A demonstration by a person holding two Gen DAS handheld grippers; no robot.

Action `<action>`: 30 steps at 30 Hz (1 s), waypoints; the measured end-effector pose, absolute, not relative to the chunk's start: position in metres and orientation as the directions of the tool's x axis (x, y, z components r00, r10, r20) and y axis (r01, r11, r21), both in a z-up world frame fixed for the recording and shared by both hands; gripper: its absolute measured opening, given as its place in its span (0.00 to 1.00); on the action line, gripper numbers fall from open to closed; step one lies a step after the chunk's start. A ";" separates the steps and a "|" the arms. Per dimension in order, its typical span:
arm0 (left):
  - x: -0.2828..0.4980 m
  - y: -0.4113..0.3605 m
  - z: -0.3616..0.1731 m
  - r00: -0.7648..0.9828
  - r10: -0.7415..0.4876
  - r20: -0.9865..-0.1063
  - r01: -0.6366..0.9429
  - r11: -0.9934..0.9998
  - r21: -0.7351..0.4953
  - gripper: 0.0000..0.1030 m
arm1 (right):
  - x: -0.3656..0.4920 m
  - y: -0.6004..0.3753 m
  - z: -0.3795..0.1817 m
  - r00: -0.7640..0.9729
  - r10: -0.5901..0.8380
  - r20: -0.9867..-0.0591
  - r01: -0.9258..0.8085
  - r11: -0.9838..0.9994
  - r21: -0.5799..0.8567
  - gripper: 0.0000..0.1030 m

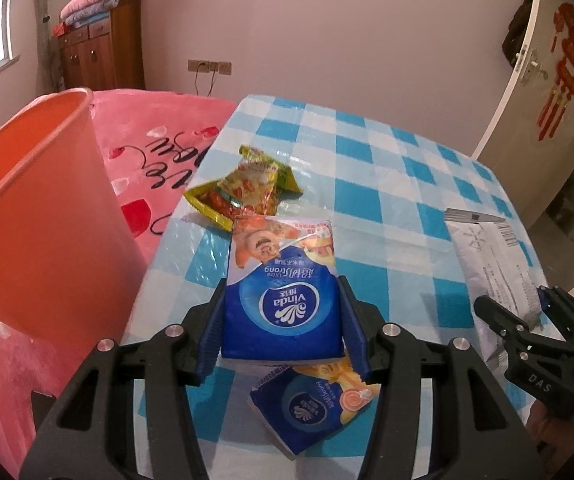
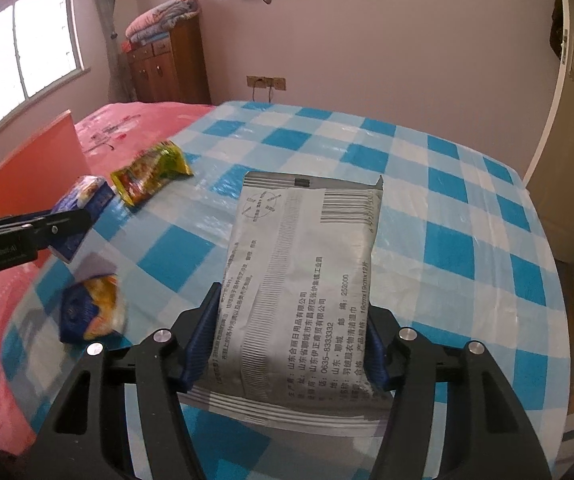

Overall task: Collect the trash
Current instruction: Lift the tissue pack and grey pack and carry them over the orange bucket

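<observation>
Two pieces of trash are gripped at once, so the pick-up step looks done and the carry to the bin is in hand. Largest first: checked table (image 1: 371,168) w/ blue-white cloth, pink bed beside it on the left. Orange bin (image 1: 43,216) stands at the left edge, open mouth up, near the left gripper (image 1: 283,320). Silver wipes pouch (image 2: 303,276) is clamped between the right gripper (image 2: 293,336) pads, near end pinched, far end sticking out over the table centre. Blue tissue pack (image 1: 283,292) is squeezed in the left gripper, apparently lifted off the cloth. Still lying loose: second tissue pack (image 1: 315,408) at the near edge, yellow snack wrapper (image 1: 247,188) farther back. Next move, I'd judge: swing left gripper over the bin mouth, let go there, then bring the right across w/o dropping the floppy pouch.
</observation>
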State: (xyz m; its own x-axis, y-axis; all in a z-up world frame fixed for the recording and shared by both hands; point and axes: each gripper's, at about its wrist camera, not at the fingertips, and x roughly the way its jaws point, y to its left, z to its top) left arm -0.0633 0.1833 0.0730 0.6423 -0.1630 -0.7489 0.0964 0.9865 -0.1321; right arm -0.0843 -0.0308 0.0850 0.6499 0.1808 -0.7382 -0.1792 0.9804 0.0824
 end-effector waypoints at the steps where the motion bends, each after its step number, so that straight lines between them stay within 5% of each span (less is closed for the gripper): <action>1: -0.064 0.185 0.076 0.648 -0.166 -0.743 0.099 0.986 -0.134 0.51 | -0.084 -0.030 0.087 0.649 0.189 -0.737 -0.182 0.979 0.091 0.60; 17: -0.084 0.216 0.134 0.746 -0.191 -0.638 0.106 0.980 -0.170 0.51 | -0.078 0.001 0.130 0.607 0.360 -0.709 -0.270 0.932 0.243 0.60; 30: -0.098 0.297 0.175 0.830 -0.052 -0.555 -0.053 0.984 -0.172 0.51 | -0.056 0.087 0.185 0.528 0.534 -0.660 -0.476 0.830 0.291 0.60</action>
